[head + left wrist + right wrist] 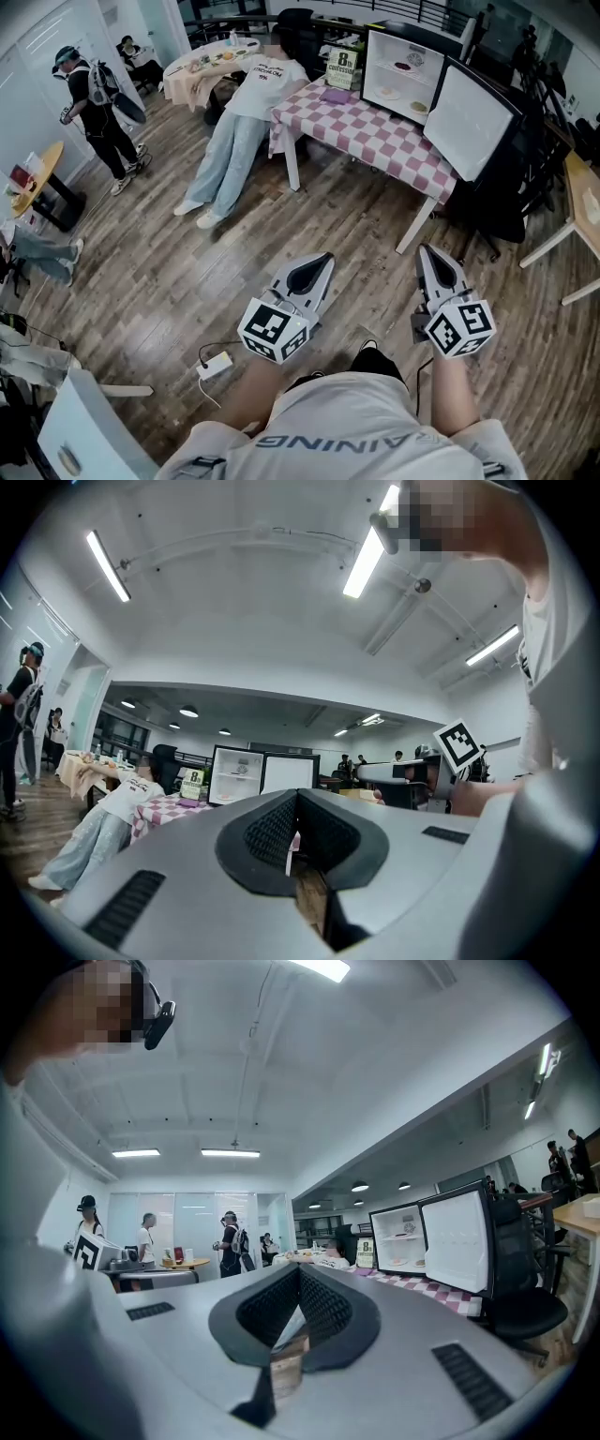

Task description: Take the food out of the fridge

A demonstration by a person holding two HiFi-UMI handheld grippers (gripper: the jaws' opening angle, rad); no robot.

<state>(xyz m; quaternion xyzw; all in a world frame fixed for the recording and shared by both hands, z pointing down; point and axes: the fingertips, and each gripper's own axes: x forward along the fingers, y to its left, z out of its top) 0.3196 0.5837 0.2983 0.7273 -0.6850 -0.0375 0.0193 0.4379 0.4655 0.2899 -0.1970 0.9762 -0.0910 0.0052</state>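
A small white fridge [412, 70] stands on the checkered table [375, 141] at the far right, its door [473, 117] swung open to the right. Plates of food [386, 93] sit on its shelves, one on the upper shelf [403, 67]. My left gripper [323, 259] and right gripper [429, 251] are held side by side over the wooden floor, well short of the table, both pointing toward it. Both are shut with nothing in them. The left gripper view shows the fridge [234, 772] far off, and the right gripper view shows the fridge [405, 1237] and its door [457, 1238].
A person [248, 112] leans over the table's left end. Another person with a backpack [98, 103] stands at the far left. A power strip [216, 364] lies on the floor by my left gripper. A black chair [506, 211] and a wooden table [583, 202] stand right of the fridge.
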